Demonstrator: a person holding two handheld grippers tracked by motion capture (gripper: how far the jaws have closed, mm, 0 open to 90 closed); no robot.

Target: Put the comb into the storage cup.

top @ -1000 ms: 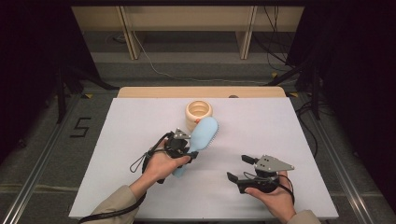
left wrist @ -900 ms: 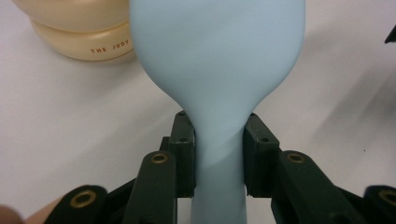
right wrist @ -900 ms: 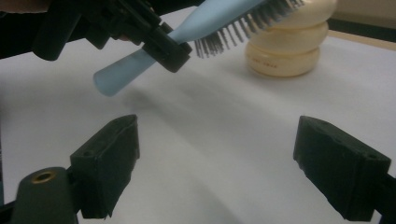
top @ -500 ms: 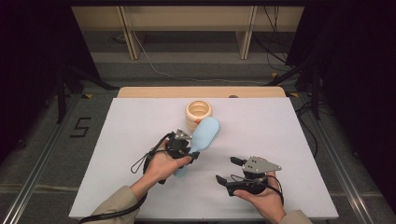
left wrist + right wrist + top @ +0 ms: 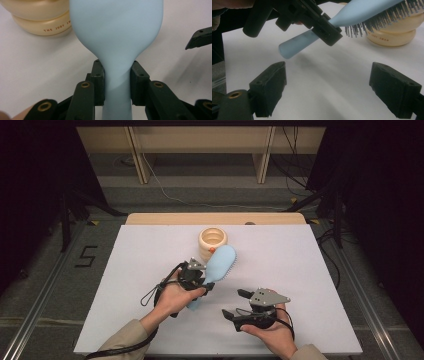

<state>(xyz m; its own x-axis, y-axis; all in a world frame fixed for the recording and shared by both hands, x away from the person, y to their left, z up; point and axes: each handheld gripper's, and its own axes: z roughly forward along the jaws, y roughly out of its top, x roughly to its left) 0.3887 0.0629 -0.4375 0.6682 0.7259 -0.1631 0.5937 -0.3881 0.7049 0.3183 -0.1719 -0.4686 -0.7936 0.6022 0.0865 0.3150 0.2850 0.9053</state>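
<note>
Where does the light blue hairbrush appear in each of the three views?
High view: the hairbrush sits just left of centre, its neck in the left claw.
Left gripper view: its back rises up the middle from between the jaws.
Right gripper view: it runs across the top, bristles down.
Shared landmark: the cream jar right behind the brush head.

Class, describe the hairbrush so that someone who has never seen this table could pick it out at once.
Start at the white table and find the cream ringed jar near its far edge. Just in front of it, the left gripper clamps the neck of the hairbrush, lifted off the surface. It is the one pale blue thing, an oval paddle head with dark bristles.
</note>
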